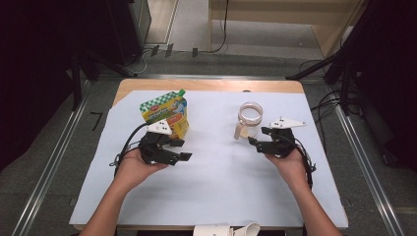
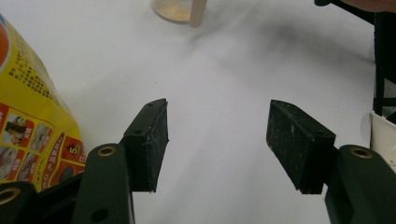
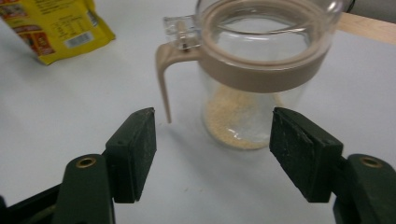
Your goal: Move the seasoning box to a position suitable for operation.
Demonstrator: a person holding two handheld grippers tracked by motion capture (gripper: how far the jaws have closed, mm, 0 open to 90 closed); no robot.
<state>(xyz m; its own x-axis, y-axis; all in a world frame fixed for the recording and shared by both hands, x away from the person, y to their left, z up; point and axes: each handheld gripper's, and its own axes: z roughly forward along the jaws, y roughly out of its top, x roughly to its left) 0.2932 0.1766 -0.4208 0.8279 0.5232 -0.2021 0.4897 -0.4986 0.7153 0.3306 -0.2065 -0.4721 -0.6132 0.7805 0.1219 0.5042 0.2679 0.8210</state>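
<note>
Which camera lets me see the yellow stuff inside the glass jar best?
The right gripper view: the glass jar is close, with yellowish powder on its bottom. The high view shows the jar small and far. The left gripper view catches just its base at the top edge.

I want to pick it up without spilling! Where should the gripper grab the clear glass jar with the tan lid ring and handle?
Probably the clear glass jar is best held by its round body, below the tan lid ring. The right gripper already faces it with jaws open, level with the body. Come straight on from this side, so the thin tan handle stays outside the jaws.
</note>
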